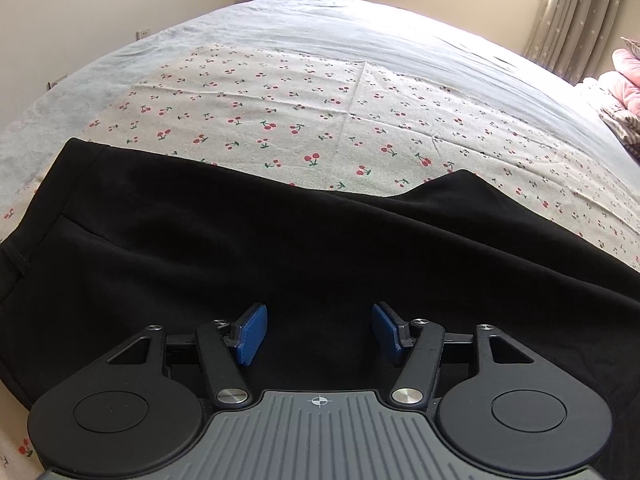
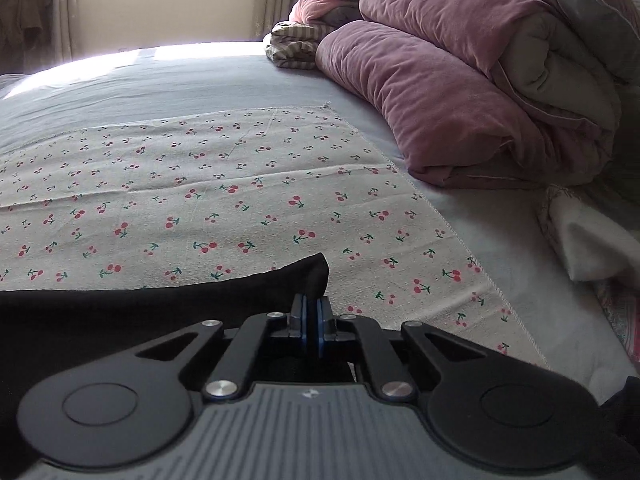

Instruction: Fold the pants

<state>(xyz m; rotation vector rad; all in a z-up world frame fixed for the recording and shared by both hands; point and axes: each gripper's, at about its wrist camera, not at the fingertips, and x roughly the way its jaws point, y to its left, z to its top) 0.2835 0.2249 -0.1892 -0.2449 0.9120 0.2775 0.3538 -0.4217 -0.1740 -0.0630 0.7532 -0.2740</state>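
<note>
Right tongs pinching pants corner; left tongs hovering wide over fabric, needing matching edge grip.

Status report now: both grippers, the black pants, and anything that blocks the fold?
Left gripper open above the black pants. Right gripper shut at the pants' corner; grip on fabric unclear. Pants spread on cherry-print cloth. Nothing in the way.

The black pants run off the left wrist view at its left, right and lower edges, so their full outline is hidden. In the right wrist view the right gripper covers their near corner, and whether cloth is pinched between the pads cannot be told.
</note>
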